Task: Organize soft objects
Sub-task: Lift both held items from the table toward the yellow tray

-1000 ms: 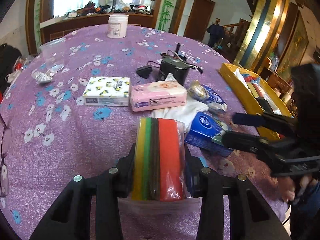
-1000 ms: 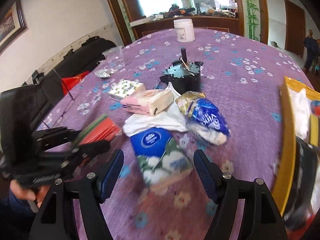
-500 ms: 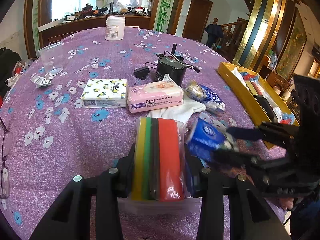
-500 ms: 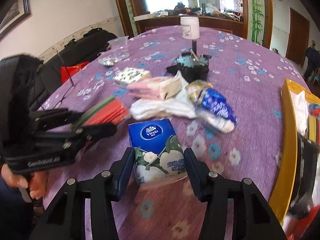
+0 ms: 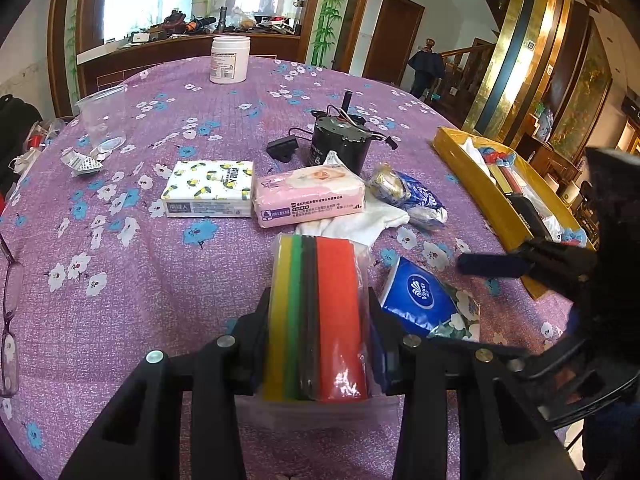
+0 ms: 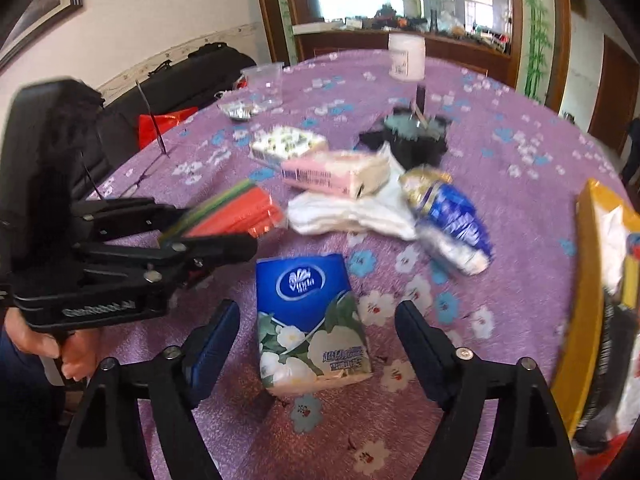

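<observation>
A bagged stack of yellow, green, black and red sponges (image 5: 332, 280) is clamped upright in my left gripper (image 5: 318, 300), which is shut on it just above the purple flowered tablecloth. A blue and white tissue pack (image 6: 304, 280) lies flat on the cloth between the fingers of my right gripper (image 6: 316, 312). Those jaws are opening, and a gap shows on each side of the pack. In the left wrist view the same tissue pack (image 5: 424, 304) lies right of the sponges. The right wrist view shows the sponges (image 6: 236, 212) at mid left.
Behind lie a pink wipes pack (image 5: 308, 192), a lemon-print tissue pack (image 5: 208, 188), a white cloth (image 5: 360, 220) and a blue bag (image 5: 416, 196). A yellow tray (image 5: 472, 184) with several items sits at right. A black motor (image 5: 340, 144), white jar (image 5: 230, 58) and plastic cup (image 5: 102, 112) stand farther back.
The right gripper's jaws narrowed around the blue tissue pack, then widened again, and the pack now lies straighter between them. The left gripper and the sponges have not moved.
</observation>
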Demonstrator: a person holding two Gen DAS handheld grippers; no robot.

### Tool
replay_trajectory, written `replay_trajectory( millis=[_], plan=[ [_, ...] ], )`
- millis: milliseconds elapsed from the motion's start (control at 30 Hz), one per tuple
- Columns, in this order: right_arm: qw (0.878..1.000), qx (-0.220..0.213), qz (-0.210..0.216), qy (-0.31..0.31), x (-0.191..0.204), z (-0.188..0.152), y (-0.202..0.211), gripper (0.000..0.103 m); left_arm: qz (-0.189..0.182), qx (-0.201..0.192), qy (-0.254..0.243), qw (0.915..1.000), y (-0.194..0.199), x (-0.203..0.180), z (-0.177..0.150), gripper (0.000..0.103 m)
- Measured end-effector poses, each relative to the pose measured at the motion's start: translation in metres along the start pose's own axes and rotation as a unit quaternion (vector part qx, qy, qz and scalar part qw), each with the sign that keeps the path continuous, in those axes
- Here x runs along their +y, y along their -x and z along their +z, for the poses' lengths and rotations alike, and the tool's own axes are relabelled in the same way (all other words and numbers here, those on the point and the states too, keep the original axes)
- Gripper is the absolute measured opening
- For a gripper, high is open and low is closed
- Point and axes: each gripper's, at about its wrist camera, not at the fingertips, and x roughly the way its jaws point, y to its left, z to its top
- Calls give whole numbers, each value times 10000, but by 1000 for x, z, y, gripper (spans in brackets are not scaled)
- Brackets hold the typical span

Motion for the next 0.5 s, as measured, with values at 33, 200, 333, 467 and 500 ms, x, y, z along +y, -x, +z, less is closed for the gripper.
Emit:
replay_trajectory(
  millis=[33,200,333,467,500],
  plan=[
    [10000,77,32,-1,1,-1,-4,57,2,1,1,10000,0,0,0,39],
    [9993,-294,-29,-237,-7,-5,9,55,-1,2,-7,10000,1,0,0,39],
    [9943,-672,-87,-819,-27,-9,24,55,3,1,-9,10000,0,-1,0,39],
    [9886,-1013,-327,-1067,-34,-12,39,55,-4,-10,-21,10000,1,-1,1,39],
    [9874,-1071,-400,-1093,-35,-13,42,55,2,-7,-26,10000,1,-2,1,39]
  ],
)
